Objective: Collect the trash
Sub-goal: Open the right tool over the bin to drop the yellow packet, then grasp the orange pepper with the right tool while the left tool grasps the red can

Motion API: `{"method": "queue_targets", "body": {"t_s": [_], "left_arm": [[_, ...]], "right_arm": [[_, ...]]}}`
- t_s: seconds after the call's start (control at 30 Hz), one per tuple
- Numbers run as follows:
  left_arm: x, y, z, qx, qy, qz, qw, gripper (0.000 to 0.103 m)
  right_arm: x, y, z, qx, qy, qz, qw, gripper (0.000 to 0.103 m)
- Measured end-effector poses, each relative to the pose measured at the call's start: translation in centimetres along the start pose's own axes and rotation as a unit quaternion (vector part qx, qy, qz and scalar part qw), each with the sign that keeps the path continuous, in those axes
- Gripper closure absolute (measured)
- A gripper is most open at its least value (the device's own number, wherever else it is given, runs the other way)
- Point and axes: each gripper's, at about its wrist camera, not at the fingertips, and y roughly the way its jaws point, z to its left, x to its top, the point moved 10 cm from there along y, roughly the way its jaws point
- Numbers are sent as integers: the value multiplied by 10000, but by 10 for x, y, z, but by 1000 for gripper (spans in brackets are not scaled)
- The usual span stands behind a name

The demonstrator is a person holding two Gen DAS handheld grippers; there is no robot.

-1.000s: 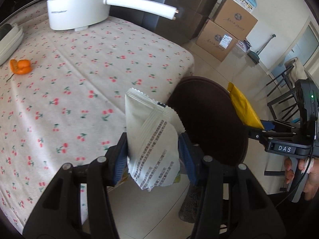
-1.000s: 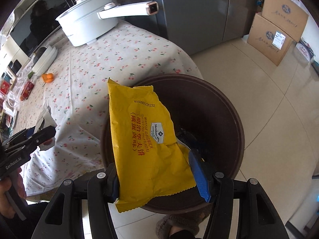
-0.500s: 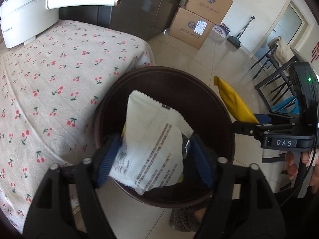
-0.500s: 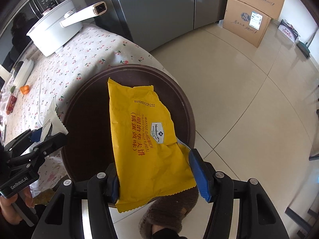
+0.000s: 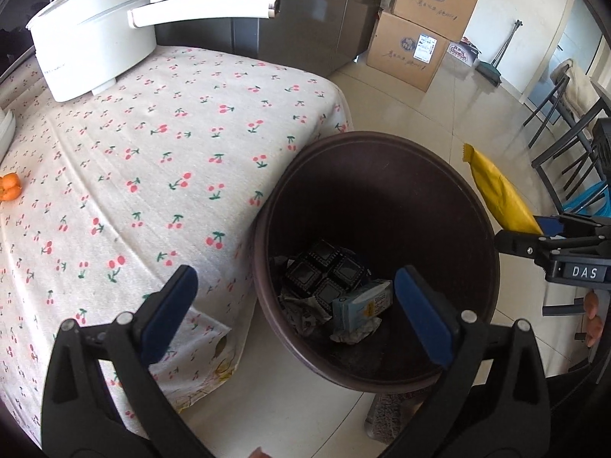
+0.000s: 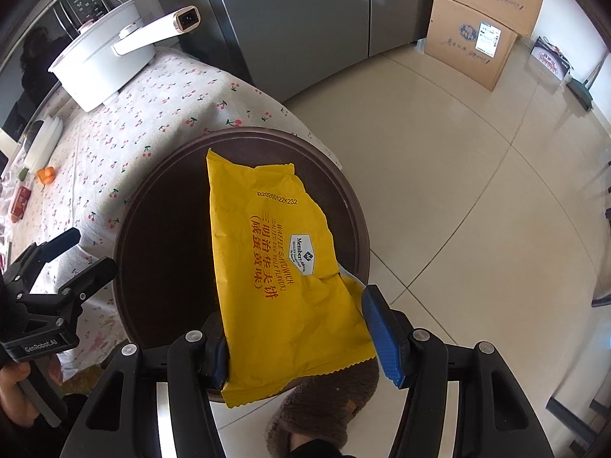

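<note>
A dark brown round trash bin [image 5: 473, 206] stands on the floor beside the table; it also shows in the right wrist view [image 6: 160, 198]. My left gripper [image 5: 296, 305] is open and empty above the bin's near left rim. Inside the bin lie a pale blue-white wrapper [image 5: 362, 305], black packets and crumpled paper. My right gripper [image 6: 296, 328] is shut on a yellow snack wrapper [image 6: 275, 263] and holds it over the bin's near right side. The yellow wrapper also shows in the left wrist view [image 5: 496, 194], at the bin's right rim.
The table with a cherry-print cloth [image 5: 152, 152] sits left of the bin, carrying a white electric pot [image 5: 91, 45] and a small orange piece [image 5: 9, 187]. Cardboard boxes [image 5: 420, 30] and a grey fridge [image 6: 290, 19] stand behind. Chairs [image 5: 565, 141] are at right. A slippered foot [image 6: 324, 408] is below the bin.
My left gripper opened and the white wrapper it held is gone from the jaws; a pale wrapper now lies in the bin. My right gripper still holds the yellow wrapper over the bin.
</note>
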Motion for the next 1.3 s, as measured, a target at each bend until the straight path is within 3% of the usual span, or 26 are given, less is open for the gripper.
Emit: {"method": "queue_targets", "body": {"t_s": [0.1, 0.17, 0.2, 0.43, 0.7, 1.3], "left_arm": [[0, -7, 8, 15, -83, -37, 10000, 1], [0, -12, 16, 54, -146, -69, 9999, 1], [-1, -15, 21, 75, -183, -83, 9998, 1], [-6, -36, 60, 304, -485, -143, 9983, 1], [-21, -69, 121, 675, -922, -150, 9933, 1], [-83, -148, 275, 1424, -2111, -325, 9665, 1]], "right_arm": [[3, -5, 4, 70, 30, -114, 9999, 38], [8, -10, 3, 7, 112, -285, 9995, 17], [12, -11, 4, -17, 150, -381, 9992, 14], [21, -14, 19, 131, 193, -405, 9989, 12], [30, -16, 68, 365, -91, -388, 9985, 7], [52, -18, 255, 958, -929, -523, 9897, 6]]}}
